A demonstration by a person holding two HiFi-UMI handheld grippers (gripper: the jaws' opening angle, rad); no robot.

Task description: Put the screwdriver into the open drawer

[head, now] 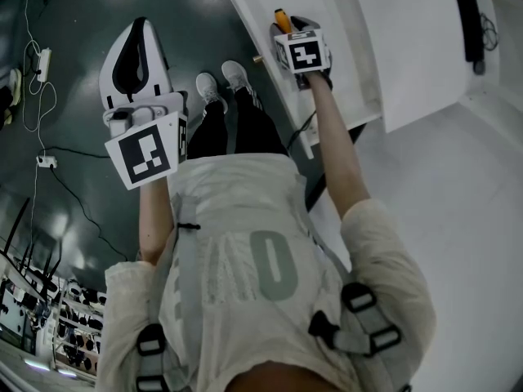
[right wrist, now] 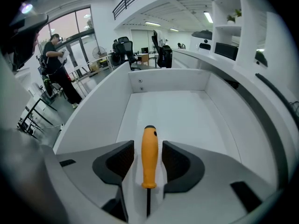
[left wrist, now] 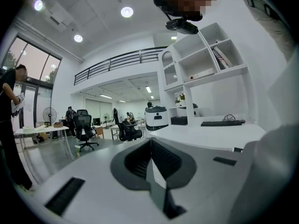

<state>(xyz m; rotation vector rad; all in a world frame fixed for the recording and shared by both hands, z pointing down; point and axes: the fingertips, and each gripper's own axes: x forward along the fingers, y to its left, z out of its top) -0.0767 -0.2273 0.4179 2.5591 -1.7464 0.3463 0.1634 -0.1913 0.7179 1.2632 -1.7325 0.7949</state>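
The screwdriver [right wrist: 149,157] sits low in the middle of the right gripper view, over the floor of the drawer [right wrist: 187,111]. The jaws of the right hand-held gripper [right wrist: 148,146] stand slightly clear of its orange handle on both sides, while the left hand-held gripper [left wrist: 150,149] is closed on nothing. To release it well, I judge, widen the jaws and withdraw straight along the shaft without dragging it. Its long axis runs up the frame, butt toward the drawer's back wall, shaft toward the camera.

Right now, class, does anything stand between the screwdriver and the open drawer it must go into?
Nothing visible does. The screwdriver lies between the parted jaws of the right gripper, over the bare white floor of the open drawer.
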